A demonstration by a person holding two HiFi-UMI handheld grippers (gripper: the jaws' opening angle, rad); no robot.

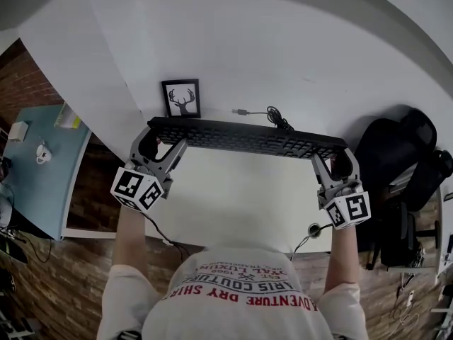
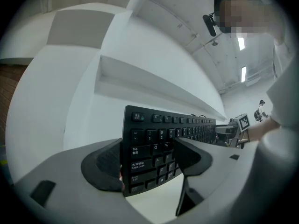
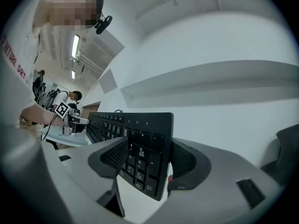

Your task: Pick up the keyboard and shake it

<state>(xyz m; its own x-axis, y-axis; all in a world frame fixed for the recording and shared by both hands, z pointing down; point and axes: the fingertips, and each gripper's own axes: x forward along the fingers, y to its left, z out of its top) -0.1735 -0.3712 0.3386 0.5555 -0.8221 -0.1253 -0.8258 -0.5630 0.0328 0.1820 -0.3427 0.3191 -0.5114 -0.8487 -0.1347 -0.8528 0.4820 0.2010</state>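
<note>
Head view: the black keyboard [image 1: 248, 139] hangs over the white tabletop [image 1: 241, 197], held between the left gripper [image 1: 158, 142] and right gripper [image 1: 333, 160], one at each end. It sits just in front of a little framed deer picture [image 1: 181, 99] (its cable [image 1: 272, 115] trails off behind). Left gripper view: jaws clamped on the Tab/Caps Lock end, keys facing the camera. Right gripper view: jaws pinching the numpad end the same way.

One black plastic keyboard [image 1: 244, 139], two grey grippers (left gripper [image 1: 157, 142], right gripper [image 1: 331, 160]), one black-framed deer picture [image 1: 181, 98] at eleven o'clock.
</note>
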